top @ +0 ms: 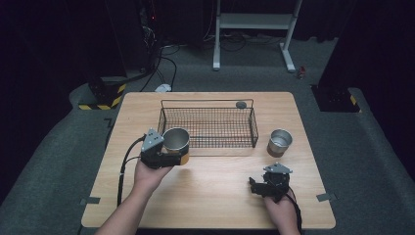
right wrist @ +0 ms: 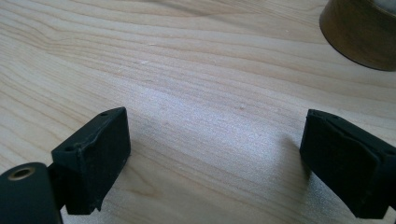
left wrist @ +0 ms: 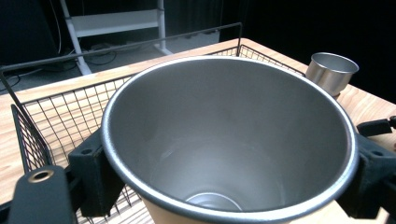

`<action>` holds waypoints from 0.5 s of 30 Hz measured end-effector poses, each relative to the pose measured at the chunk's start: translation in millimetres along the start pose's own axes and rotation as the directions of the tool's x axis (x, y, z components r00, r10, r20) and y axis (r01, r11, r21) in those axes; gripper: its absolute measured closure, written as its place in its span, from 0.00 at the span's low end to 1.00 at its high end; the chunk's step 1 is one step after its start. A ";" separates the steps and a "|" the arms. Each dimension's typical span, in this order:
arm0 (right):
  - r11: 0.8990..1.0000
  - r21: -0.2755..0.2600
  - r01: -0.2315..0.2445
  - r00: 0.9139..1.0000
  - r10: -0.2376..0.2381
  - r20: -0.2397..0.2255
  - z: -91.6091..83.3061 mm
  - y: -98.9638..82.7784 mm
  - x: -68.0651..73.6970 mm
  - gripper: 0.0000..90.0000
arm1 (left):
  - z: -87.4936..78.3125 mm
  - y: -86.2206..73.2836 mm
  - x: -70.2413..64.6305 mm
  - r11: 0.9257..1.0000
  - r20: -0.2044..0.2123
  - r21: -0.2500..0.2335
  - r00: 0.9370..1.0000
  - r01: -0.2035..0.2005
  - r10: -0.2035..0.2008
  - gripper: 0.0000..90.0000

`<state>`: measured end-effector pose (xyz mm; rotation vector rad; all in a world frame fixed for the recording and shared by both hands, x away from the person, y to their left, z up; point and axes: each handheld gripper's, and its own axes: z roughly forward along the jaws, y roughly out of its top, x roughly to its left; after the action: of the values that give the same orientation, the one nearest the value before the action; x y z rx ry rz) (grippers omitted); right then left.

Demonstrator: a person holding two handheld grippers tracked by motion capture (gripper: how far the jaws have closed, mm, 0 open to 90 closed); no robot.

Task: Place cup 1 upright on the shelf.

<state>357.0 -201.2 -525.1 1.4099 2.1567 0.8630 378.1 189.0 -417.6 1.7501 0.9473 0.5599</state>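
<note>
Item: steel cup (top: 175, 142) with an orange-tan band round its lower body, clamped in the left claw (top: 169, 157); the black jaws press its wall from both sides, just below the rim. Position: upright, directly ahead of the left claw, just beside the near left corner of the wire basket (top: 208, 128); whether its base touches the tabletop (top: 215, 196) cannot be told. High view supplies the whole layout: the basket beyond the left claw, a small dark round object (top: 241, 104) at the basket's far rim, a second steel cup (top: 280, 142) standing beyond the right claw (top: 258, 187) and well apart from it, and both forearms entering from the near edge. Left claw view supplies the cup's interior: matte grey wall tapering down to a small bright floor, thin rolled rim (left wrist: 224, 60), black pads (left wrist: 95, 172) tight on either side, basket mesh (left wrist: 60, 112) behind, second cup (left wrist: 332, 71) far off. Right claw view supplies the right claw's state: jaws set wide, nothing between them, bare wood grain under the gap, a brown rounded base (right wrist: 362, 32) at the upper corner, ahead of the claw.
</note>
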 end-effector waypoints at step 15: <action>1.000 0.000 0.000 1.000 0.000 0.000 0.0 0.0 0.0 0.09 | 10.2 15.9 6.0 1.000 -0.005 -0.009 1.000 0.007 -0.007 0.15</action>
<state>357.0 -201.2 -525.0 1.4098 2.1571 0.8632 394.4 185.4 -407.0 1.7373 0.9528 0.5629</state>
